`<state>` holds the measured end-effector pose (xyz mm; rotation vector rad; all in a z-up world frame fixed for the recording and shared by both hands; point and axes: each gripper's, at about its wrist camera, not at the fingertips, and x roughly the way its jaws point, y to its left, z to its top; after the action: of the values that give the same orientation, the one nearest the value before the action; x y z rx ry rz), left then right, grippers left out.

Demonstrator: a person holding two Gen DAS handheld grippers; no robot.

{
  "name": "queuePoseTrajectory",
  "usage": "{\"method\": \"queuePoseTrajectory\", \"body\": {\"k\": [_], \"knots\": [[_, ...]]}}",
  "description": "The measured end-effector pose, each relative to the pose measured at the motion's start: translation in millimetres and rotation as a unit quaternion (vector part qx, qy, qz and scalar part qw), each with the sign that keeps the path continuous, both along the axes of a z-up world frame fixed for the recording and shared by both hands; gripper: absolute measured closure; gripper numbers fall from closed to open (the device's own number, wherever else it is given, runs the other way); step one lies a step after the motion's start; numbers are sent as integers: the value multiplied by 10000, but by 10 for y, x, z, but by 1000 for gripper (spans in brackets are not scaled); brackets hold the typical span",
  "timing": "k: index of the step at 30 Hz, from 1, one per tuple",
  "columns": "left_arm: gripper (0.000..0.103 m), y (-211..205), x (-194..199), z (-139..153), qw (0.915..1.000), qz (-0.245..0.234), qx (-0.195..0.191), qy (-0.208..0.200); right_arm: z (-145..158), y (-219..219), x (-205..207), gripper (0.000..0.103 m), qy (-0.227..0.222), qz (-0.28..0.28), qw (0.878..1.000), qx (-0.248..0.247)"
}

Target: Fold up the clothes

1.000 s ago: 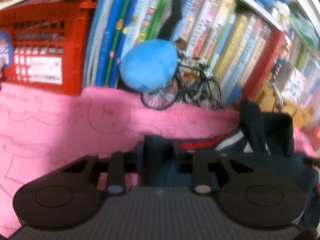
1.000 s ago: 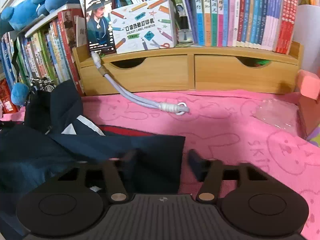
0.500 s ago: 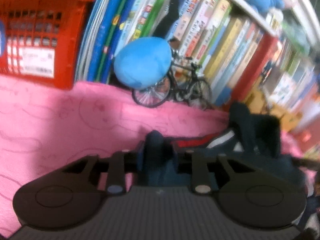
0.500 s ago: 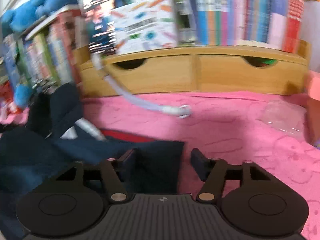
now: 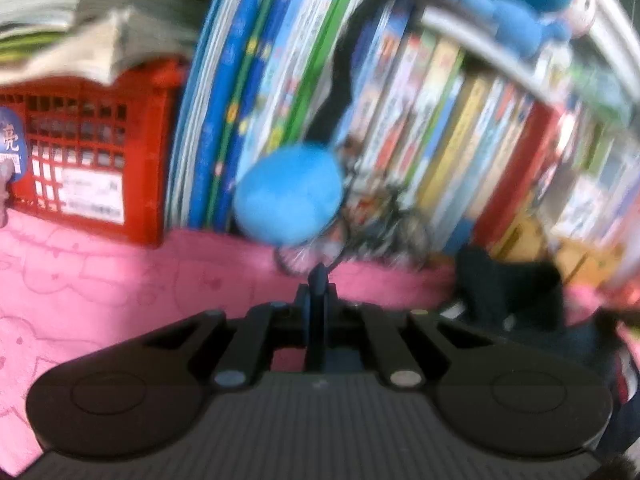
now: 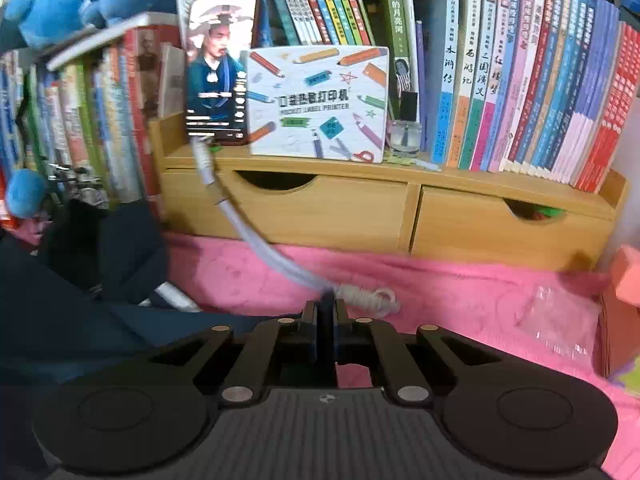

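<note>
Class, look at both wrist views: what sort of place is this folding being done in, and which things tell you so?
Most likely a home study or child's room. Rows of books stand on a wooden drawer shelf, blue plush toys sit above, and the dark garment lies on a pink blanket.

Crowded bookshelves (image 6: 520,80) back a pink blanket (image 6: 460,292).

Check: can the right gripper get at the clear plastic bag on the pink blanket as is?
Probably not as is. The right gripper has its jaws shut on a fold of the dark garment, so it is occupied. The plastic bag lies off to its right on open pink blanket, nothing between.
</note>
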<state>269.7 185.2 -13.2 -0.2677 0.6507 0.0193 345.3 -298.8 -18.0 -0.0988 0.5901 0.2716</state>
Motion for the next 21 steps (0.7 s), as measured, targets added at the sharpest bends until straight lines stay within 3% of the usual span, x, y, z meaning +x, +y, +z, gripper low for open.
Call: {"method": "queuePoseTrajectory", "body": {"k": [1,4,7,8,11,15,18,21], "knots": [[93,-24,-6,-49,9998,41,147,85,-38,15,83,100,-17,-260,9996,-140],[88,-56,-112,-30,9990,217,347,159,-179,-58,257,98,464,-900,9946,-214],[87,-111,-378,174,9959,161,886,-103,-99,-109,9,87,203,-869,9959,-141],[85,-137,-483,248,9935,124,1107,-222,-34,-131,-102,77,145,-780,9968,-76],[81,-217,-849,454,9940,-84,952,-526,163,-197,-435,54,-27,-512,9986,120],[77,-517,-1324,536,9929,-644,688,-729,392,-295,-946,49,-170,-315,9978,549],[74,-783,-1592,426,9903,-905,939,-475,499,-342,-1308,48,-190,-251,9964,789],[74,-820,-1704,181,9903,-606,1253,-3,491,-261,-1712,44,-186,-82,9973,709]]}}
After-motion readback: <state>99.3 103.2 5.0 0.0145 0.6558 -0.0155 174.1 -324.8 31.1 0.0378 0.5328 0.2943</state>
